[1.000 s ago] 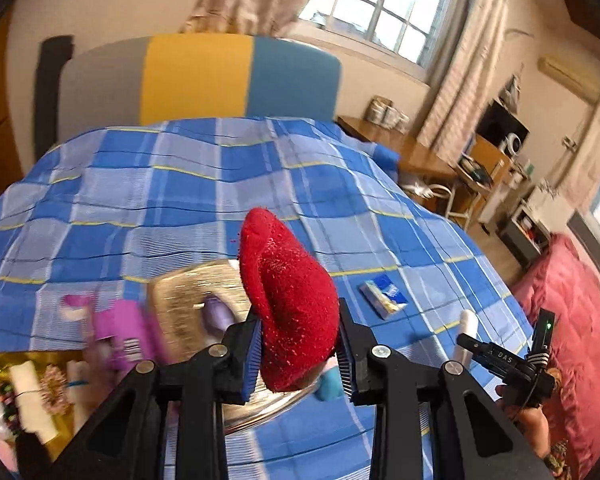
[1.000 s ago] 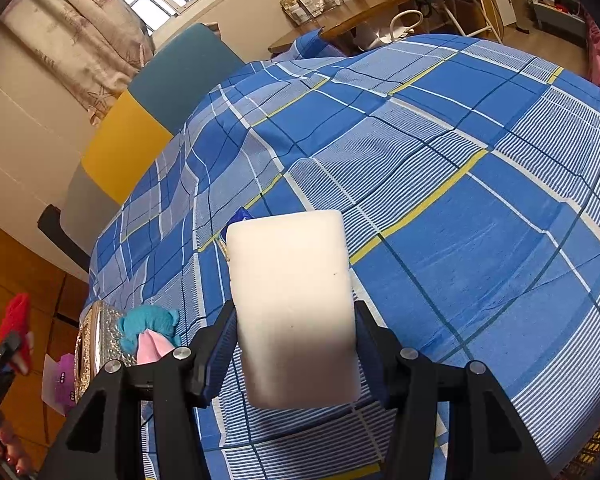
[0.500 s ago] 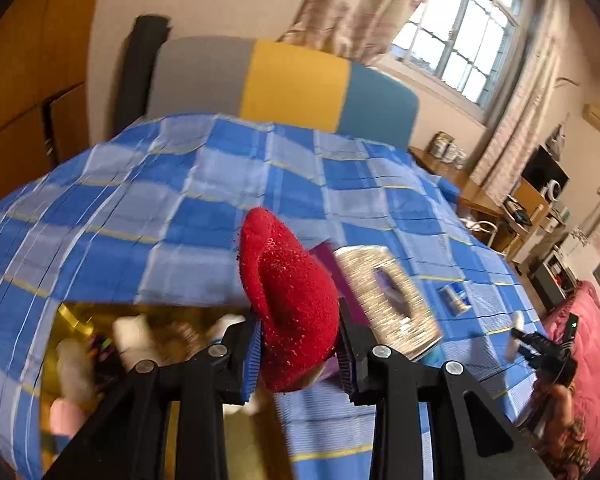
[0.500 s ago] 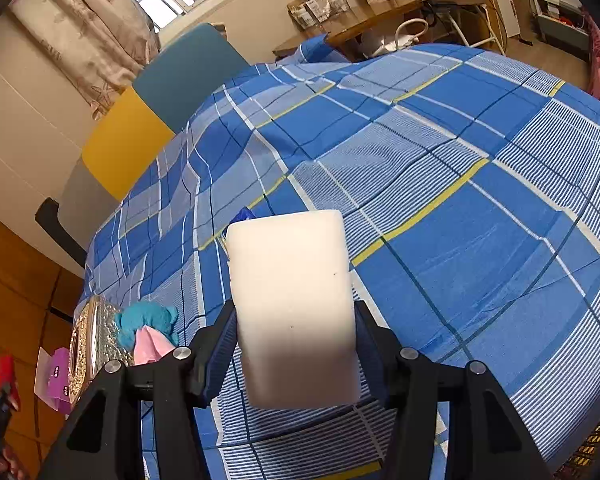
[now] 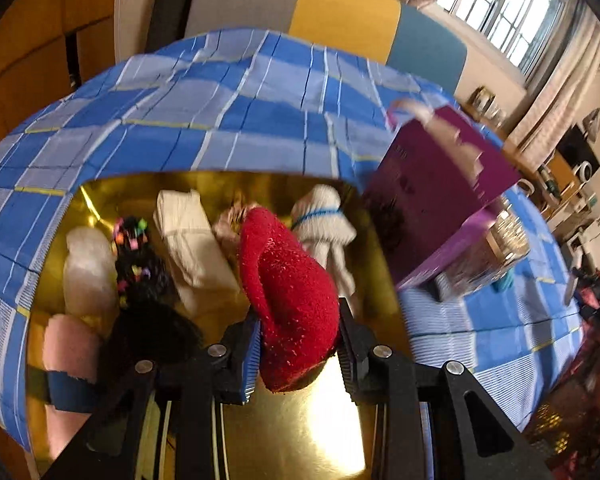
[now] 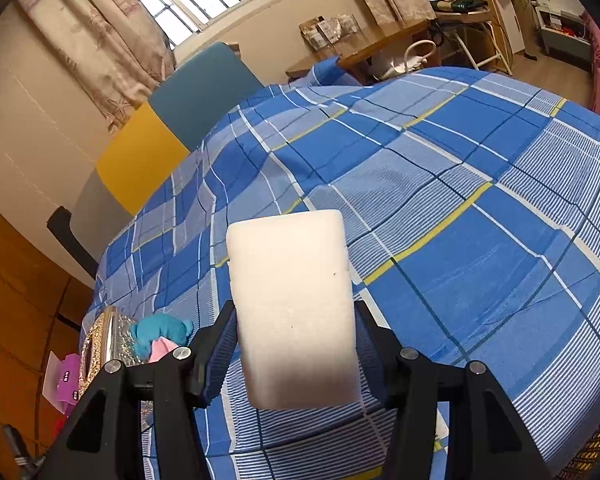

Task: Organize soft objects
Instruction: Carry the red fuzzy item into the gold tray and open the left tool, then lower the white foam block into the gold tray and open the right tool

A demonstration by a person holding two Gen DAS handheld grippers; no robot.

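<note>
Right wrist: checked bedspread [image 6: 480,280] (blue)

Your left gripper [image 5: 298,354] has the fuzzy sock [image 5: 290,300] pinched between its pads, right over the open box [image 5: 304,436] sitting on the bed [image 5: 228,120]. Inside, behind the sock, there's a folded cloth [image 5: 188,244] with a rolled towel [image 5: 326,224] to its right. Your right gripper [image 6: 294,354] holds the sponge block [image 6: 294,308] over the bedspread, tissue box [image 6: 108,340] off to its left.
</note>
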